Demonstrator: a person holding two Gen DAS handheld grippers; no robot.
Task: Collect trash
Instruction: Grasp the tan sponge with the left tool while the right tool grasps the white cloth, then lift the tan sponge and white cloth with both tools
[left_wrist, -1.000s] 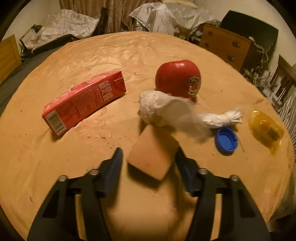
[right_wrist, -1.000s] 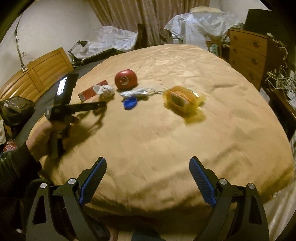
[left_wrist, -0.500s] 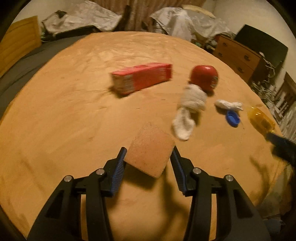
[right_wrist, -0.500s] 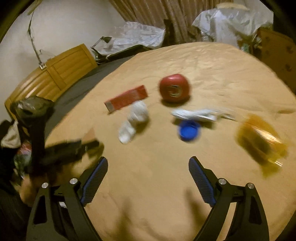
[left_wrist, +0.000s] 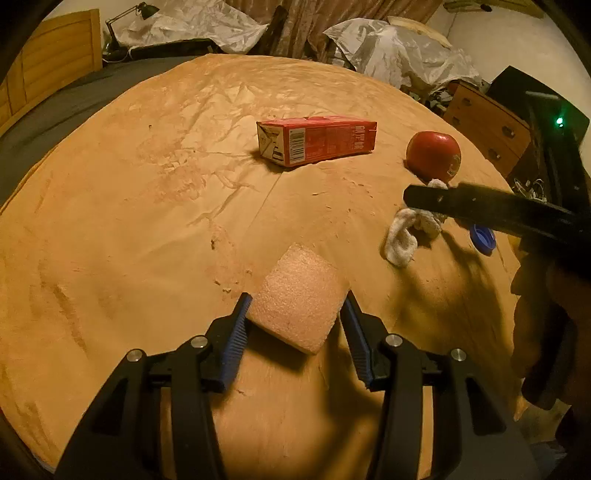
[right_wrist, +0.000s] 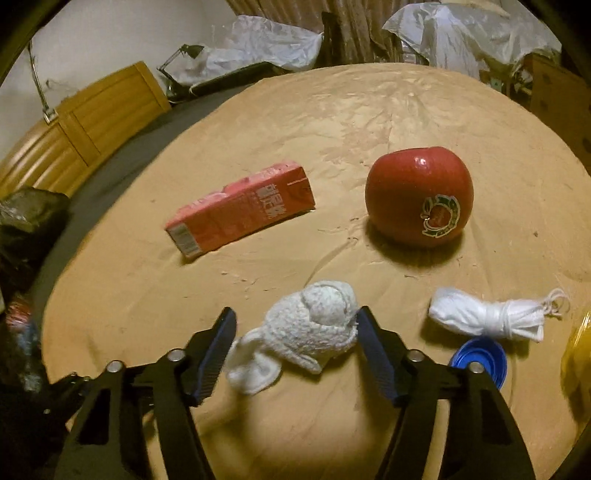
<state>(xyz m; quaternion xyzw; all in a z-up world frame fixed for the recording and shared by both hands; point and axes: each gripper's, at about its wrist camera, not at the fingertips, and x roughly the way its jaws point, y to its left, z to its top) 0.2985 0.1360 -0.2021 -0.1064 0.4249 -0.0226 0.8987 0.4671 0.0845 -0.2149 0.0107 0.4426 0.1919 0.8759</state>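
My right gripper (right_wrist: 293, 343) has swept in over the table (right_wrist: 369, 122) since a second ago, and its jaws have just been closing; now they straddle the crumpled white cloth wad (right_wrist: 314, 325). The right pad touches the wad's edge, the left stands apart from it, so nothing is clenched yet. My left gripper (left_wrist: 297, 317) has slid left too, and it grips the tan foam square (left_wrist: 301, 295) between both pads, tilted, above the cloth-covered top.

Beyond the wad lie one red carton (right_wrist: 240, 214) on its side and one red apple (right_wrist: 419, 195) with a sticker, well apart. To the right: one rolled white bundle (right_wrist: 487, 317) bound with string, and just beside it one blue bottle cap (right_wrist: 480, 356) (partly behind my right finger). A yellow thing (right_wrist: 576, 362) is cut off at the frame edge; I cannot make it out.

In the left view my right gripper's black finger crosses in front of the wad and hides part of it.
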